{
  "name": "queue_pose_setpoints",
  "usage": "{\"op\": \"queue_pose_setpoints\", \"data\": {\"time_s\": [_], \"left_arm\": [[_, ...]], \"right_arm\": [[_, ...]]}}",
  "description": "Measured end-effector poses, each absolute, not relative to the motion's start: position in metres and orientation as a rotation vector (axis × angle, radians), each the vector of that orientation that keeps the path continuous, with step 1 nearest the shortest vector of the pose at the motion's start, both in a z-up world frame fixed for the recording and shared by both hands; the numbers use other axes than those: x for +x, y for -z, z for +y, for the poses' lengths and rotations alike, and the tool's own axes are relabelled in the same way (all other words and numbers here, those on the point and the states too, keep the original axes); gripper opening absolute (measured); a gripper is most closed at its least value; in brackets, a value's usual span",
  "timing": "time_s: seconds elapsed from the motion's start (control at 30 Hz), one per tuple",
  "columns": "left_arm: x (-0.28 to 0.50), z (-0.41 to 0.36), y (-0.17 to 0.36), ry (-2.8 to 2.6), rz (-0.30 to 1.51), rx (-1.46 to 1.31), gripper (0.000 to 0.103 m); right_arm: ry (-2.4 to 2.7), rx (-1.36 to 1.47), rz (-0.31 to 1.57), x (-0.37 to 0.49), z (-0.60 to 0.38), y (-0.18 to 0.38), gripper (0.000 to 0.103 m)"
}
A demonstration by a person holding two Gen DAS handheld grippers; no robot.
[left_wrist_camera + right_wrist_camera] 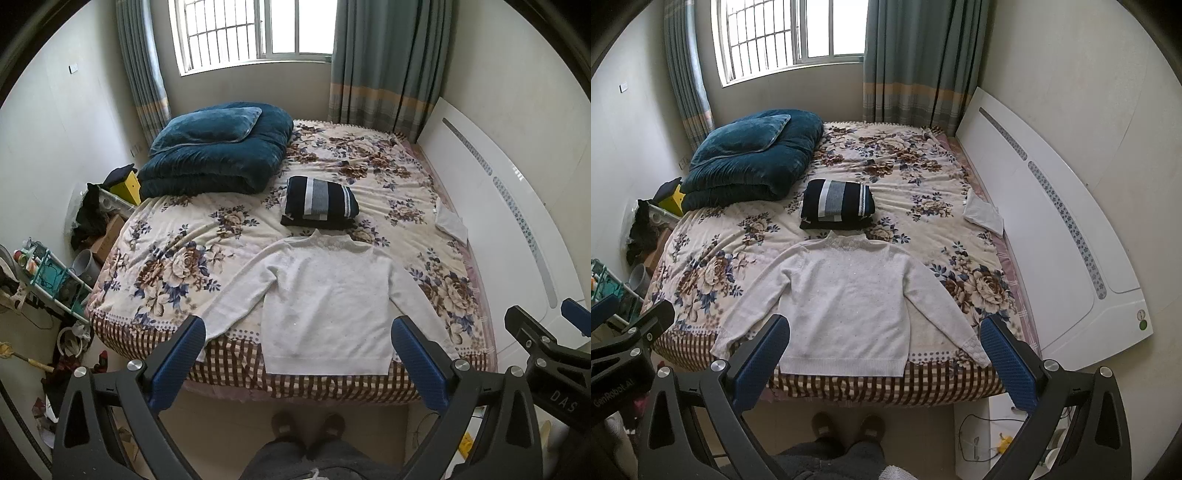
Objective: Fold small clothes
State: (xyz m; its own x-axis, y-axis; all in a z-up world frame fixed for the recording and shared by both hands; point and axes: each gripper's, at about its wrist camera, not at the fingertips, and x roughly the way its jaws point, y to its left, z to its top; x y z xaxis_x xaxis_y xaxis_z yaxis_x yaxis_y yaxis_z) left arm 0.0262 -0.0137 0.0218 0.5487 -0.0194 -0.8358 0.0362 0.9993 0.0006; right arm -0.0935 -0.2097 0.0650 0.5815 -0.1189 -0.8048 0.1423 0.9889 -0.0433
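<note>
Sweater (328, 295) lies flat, unfolded; a folded pile (319, 201) sits beyond. Both grippers (299, 354) (886, 350) gape empty.

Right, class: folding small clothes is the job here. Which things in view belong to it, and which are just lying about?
Belongs to the job:
white sweater, spread flat on the bed
folded striped sweater, on a dark stack
left gripper, open
right gripper, open

Just lying about:
teal quilt
teal pillow
white cloth by the headboard
floral bedspread
</note>
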Motion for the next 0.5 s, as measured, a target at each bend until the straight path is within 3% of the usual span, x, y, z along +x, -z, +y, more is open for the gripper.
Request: {"op": "queue_pose_setpoints", "data": {"time_s": [0.37, 0.5], "left_arm": [[0.033, -0.019, -0.014, 0.031, 0.959, 0.036, 0.103], [0.054, -0.017, 0.017, 0.010, 0.875, 0.090, 0.103]], "right_arm": [[0.157, 0.034, 0.943, -0.091, -0.211, -0.064, 0.103], [0.185, 0.071, 0.965, -0.079, -0.215, -0.041, 0.103]]}}
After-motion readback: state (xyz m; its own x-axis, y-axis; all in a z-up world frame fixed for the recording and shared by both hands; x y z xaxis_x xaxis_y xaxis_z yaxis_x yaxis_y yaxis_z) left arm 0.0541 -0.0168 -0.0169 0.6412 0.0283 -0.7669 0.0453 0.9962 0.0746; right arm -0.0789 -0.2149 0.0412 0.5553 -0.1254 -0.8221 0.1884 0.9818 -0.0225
